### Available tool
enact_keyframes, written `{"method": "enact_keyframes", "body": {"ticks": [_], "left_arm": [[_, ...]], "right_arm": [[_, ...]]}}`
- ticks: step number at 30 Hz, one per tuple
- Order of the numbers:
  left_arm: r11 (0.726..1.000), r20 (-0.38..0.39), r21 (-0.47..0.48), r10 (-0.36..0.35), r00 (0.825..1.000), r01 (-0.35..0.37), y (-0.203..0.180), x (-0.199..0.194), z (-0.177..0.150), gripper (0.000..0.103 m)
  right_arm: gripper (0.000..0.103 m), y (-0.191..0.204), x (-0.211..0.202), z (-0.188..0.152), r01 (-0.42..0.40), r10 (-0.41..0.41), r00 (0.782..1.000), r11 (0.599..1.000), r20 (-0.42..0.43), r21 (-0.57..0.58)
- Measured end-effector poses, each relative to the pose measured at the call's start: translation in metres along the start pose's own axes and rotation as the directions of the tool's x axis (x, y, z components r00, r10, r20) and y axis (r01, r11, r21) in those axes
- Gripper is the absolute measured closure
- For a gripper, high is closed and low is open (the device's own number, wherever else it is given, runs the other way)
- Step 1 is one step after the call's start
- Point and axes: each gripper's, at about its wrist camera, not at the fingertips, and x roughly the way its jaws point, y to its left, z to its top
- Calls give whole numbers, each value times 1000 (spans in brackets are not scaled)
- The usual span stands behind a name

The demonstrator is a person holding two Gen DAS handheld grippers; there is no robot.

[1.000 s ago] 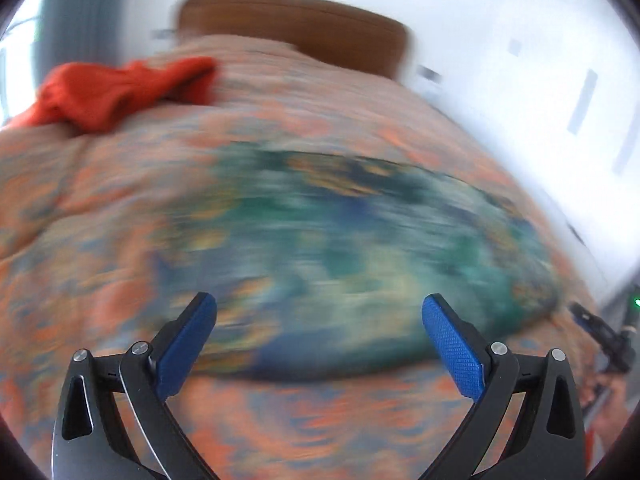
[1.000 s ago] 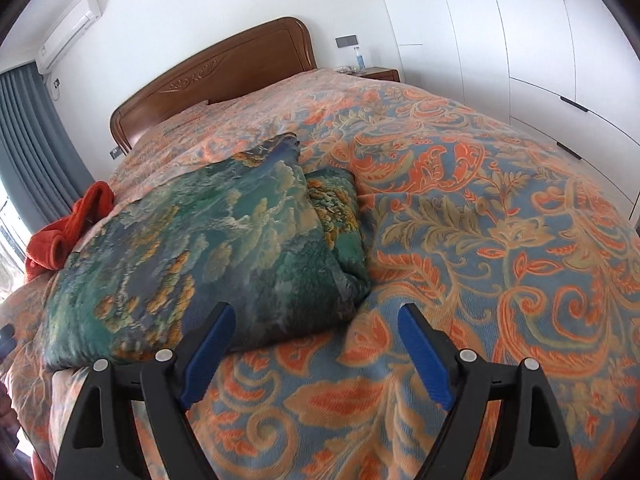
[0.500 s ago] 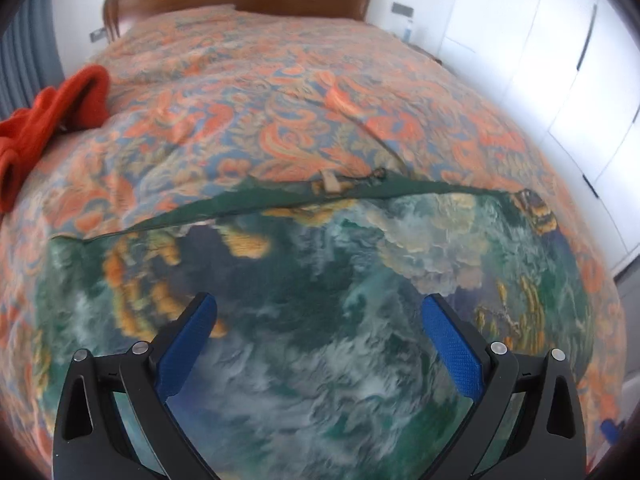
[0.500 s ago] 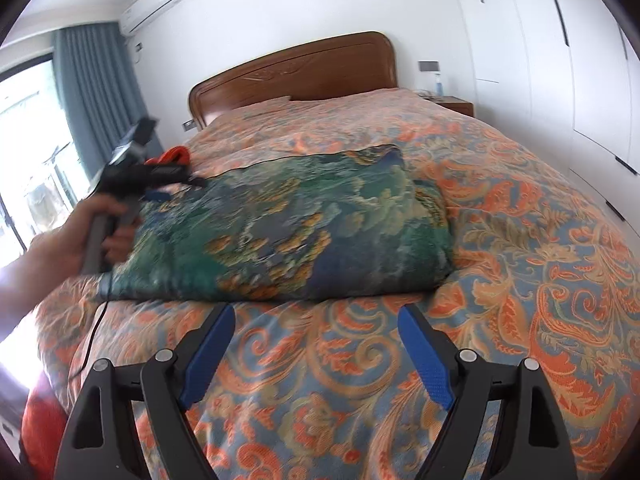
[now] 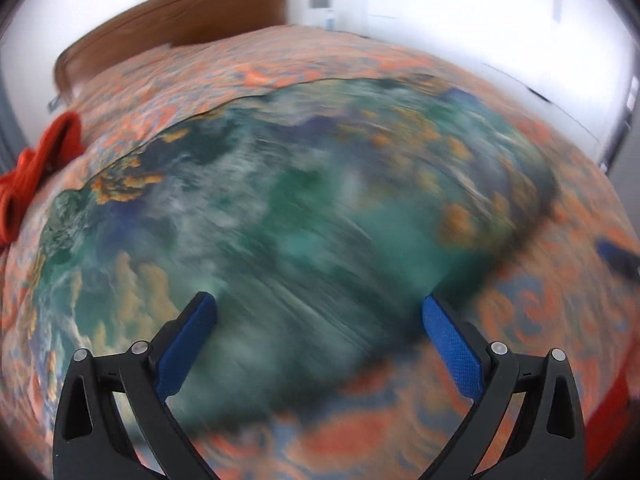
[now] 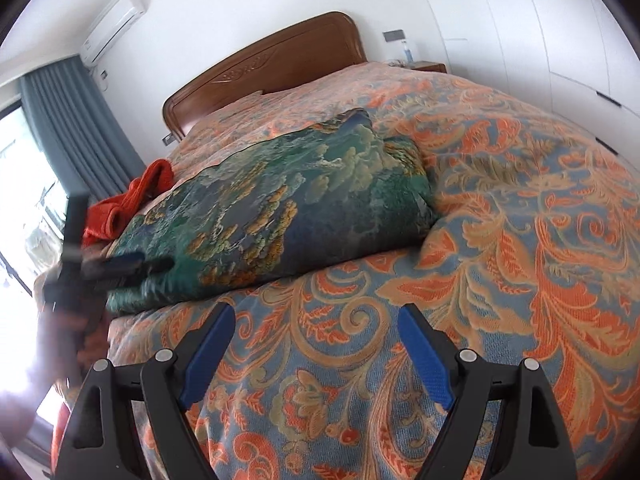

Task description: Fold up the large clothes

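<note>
A large folded green-and-blue patterned cloth (image 6: pixel 280 208) lies on the bed, thick and roughly rectangular. It fills the blurred left wrist view (image 5: pixel 300 220). My left gripper (image 5: pixel 320 312) is open and empty, low over the cloth's near edge. It also shows in the right wrist view (image 6: pixel 136 266), blurred, at the cloth's left corner. My right gripper (image 6: pixel 316 320) is open and empty above the bedspread, in front of the cloth's near edge and apart from it.
The bed has an orange-and-blue floral bedspread (image 6: pixel 500 240) and a wooden headboard (image 6: pixel 272 68). A red-orange garment (image 6: pixel 132 200) lies bunched at the bed's left side, also in the left wrist view (image 5: pixel 36 168). White wardrobes (image 6: pixel 540 40) stand right, a grey curtain (image 6: pixel 72 128) left.
My left gripper has swung down and right over the cloth to its near edge. My right gripper has turned and come closer to the bed. Both stay open.
</note>
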Motion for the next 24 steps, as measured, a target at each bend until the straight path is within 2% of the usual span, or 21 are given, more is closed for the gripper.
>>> {"method": "enact_keyframes", "body": {"ticks": [3,5,11,15,24], "left_arm": [[997,28,43,-64,998,63,-15,-7,2,1],[995,34,64,-75,997,73,-23,-6,4,1],[998,-10,54,40,999,-40,-35,14,7,1],[998,-11,34,55,998,-55,-34,12,8,1],[992,-16,85,97,995,-95,-42,13,0,1]], "right_arm": [[17,-12,7,9,-7,7,1000,994,6,106],[17,-23,18,19,-13,13,1000,980,1,199],[17,-56,59,39,-22,41,998,911,-39,412],[17,-67,71,45,-21,51,997,883,-51,469],[17,-58,75,42,-3,34,997,898,-62,440]]}}
